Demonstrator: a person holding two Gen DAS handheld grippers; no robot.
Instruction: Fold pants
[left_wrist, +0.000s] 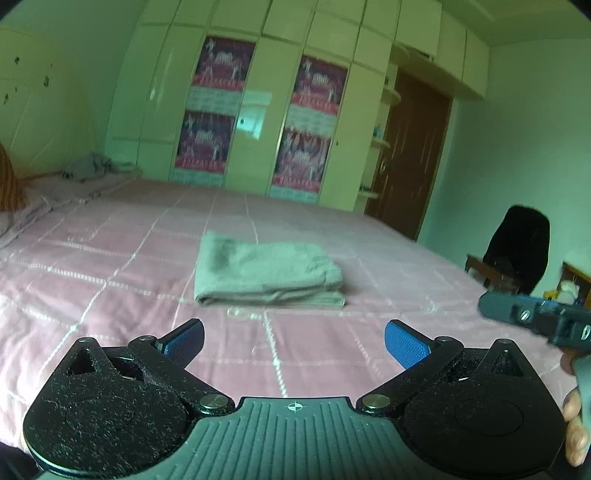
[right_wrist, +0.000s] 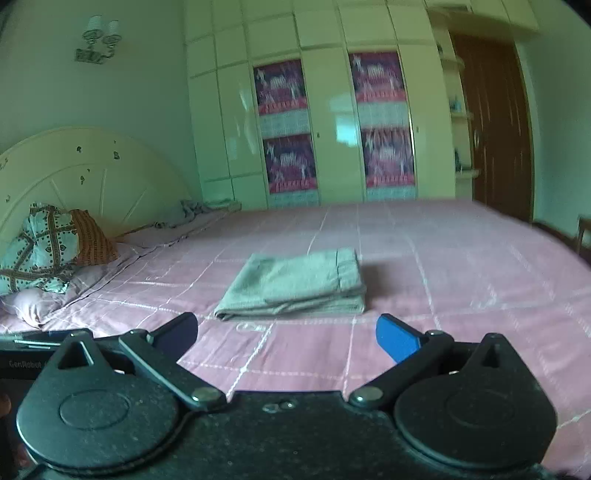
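Observation:
The grey pants (left_wrist: 264, 275) lie folded into a compact rectangle in the middle of the pink checked bed (left_wrist: 110, 280). They also show in the right wrist view (right_wrist: 295, 286). My left gripper (left_wrist: 293, 345) is open and empty, held above the bed a short way in front of the pants. My right gripper (right_wrist: 288, 338) is open and empty too, at a similar distance from the pants. The right gripper's body (left_wrist: 535, 317) shows at the right edge of the left wrist view.
A cream headboard (right_wrist: 85, 173) and patterned pillows (right_wrist: 48, 243) are at the left. Crumpled grey cloth (left_wrist: 88, 166) lies at the far corner. A wardrobe (left_wrist: 258, 103) stands behind the bed, beside a brown door (right_wrist: 495, 122). A dark chair (left_wrist: 517, 247) stands at the right.

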